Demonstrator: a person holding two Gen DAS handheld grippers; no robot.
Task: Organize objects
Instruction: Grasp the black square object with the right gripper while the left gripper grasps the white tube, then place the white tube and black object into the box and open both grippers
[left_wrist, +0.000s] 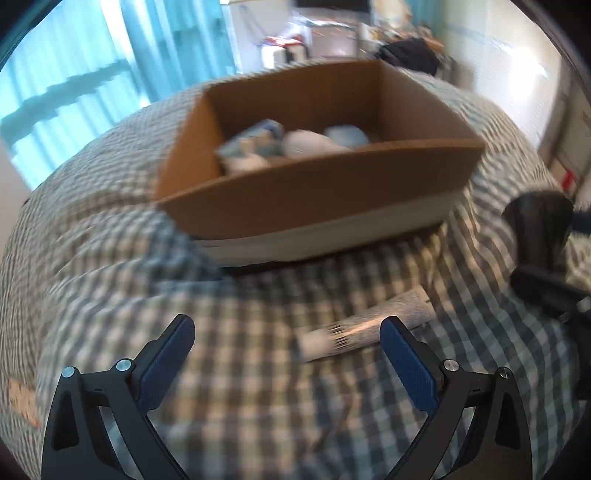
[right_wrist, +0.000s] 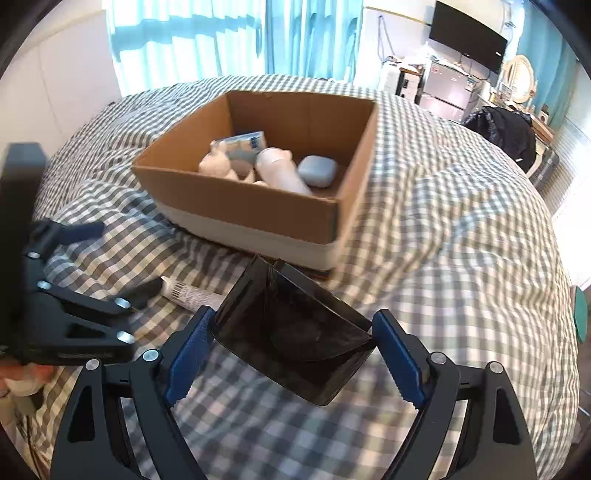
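Left wrist view: the left gripper (left_wrist: 287, 328) hangs spread and empty; a white tube (left_wrist: 365, 326) lies just ahead by its right finger, probably the next pick. The cardboard box (left_wrist: 314, 192) sits beyond.

Right wrist view: the right gripper (right_wrist: 293, 334) clamps a dark square dish (right_wrist: 295, 332) between both pads, presumably bound for the box ahead. Only here do the box's pale bottle (right_wrist: 280, 170) and blue case (right_wrist: 317, 170) show clearly.

Right gripper (right_wrist: 291, 354): tilted steeply down, jaws wide, both blue pads (right_wrist: 190, 360) pressed against the sides of a dark object held between them. Left gripper (left_wrist: 288, 354): also tilted down, jaws spread wide, nothing between the pads (left_wrist: 168, 360). Left-wrist view blurred. At the right view's lower-left edge, probably a hand (right_wrist: 22, 380) on the left gripper.
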